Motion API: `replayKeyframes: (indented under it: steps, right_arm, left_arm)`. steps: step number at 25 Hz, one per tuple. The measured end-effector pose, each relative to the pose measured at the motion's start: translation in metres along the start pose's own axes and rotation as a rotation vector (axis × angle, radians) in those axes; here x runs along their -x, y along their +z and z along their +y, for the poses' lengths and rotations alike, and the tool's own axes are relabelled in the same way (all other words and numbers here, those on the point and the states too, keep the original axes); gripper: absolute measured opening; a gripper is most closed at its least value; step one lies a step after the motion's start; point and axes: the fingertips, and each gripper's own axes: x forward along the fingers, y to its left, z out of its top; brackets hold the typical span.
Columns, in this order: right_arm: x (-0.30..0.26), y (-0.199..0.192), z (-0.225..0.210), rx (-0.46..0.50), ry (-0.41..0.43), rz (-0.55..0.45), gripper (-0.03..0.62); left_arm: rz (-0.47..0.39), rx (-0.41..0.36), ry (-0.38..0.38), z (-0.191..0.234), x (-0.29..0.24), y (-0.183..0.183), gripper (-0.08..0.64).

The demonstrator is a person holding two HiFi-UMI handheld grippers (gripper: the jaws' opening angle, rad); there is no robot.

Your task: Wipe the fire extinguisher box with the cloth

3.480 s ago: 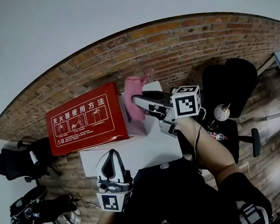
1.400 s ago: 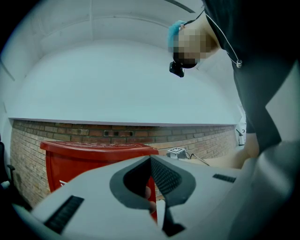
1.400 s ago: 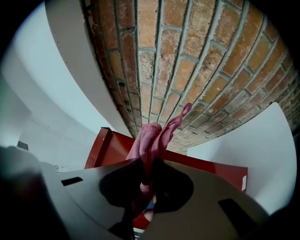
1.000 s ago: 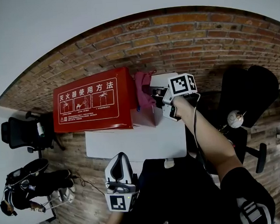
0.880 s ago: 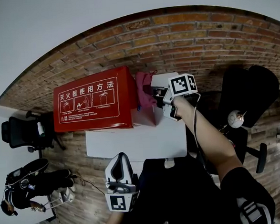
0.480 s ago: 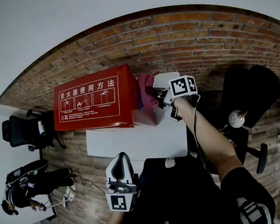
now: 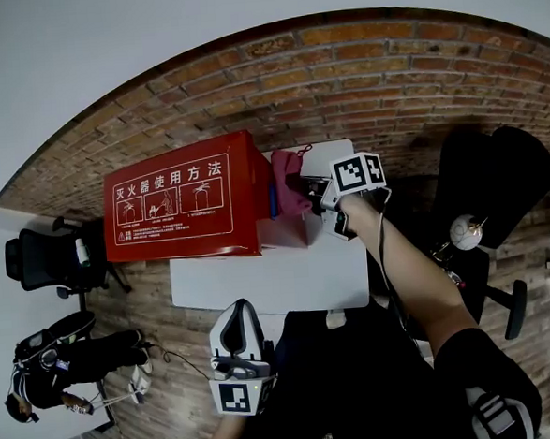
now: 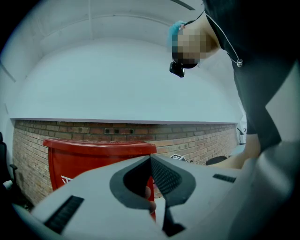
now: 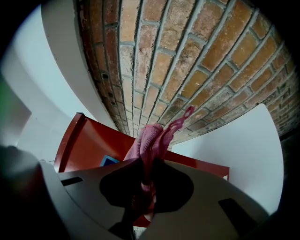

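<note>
The red fire extinguisher box (image 7: 182,200) with white print lies on a white table (image 7: 270,285) against the brick floor. My right gripper (image 7: 316,200) is shut on a pink cloth (image 7: 291,185) and presses it to the box's right end. In the right gripper view the cloth (image 9: 152,140) sticks up from between the jaws, with the box (image 9: 93,147) just behind it. My left gripper (image 7: 234,334) hangs low in front of the table, away from the box, with its jaws together and nothing in them. In the left gripper view the box (image 8: 93,157) stands beyond the jaws.
A black office chair (image 7: 484,190) stands right of the table. Another dark chair (image 7: 43,263) and bags (image 7: 59,356) sit at the left. Brick paving (image 7: 359,77) surrounds the table, with a white wall beyond.
The right gripper has slid the pink cloth down along the box's right end, a little toward me. The left gripper has stayed put.
</note>
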Motion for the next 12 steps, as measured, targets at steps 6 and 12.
replayKeyframes:
  steps: [6,12]
  right_arm:
    - [-0.003,-0.001,-0.008,0.010,-0.005,0.004,0.067]
    - [-0.005,-0.005,-0.018,0.006,-0.017,0.011,0.067]
  left_arm:
    - [0.004,0.002,-0.002,0.001,-0.005,-0.002,0.038]
    - [0.010,-0.002,-0.007,0.002,-0.008,-0.004,0.038]
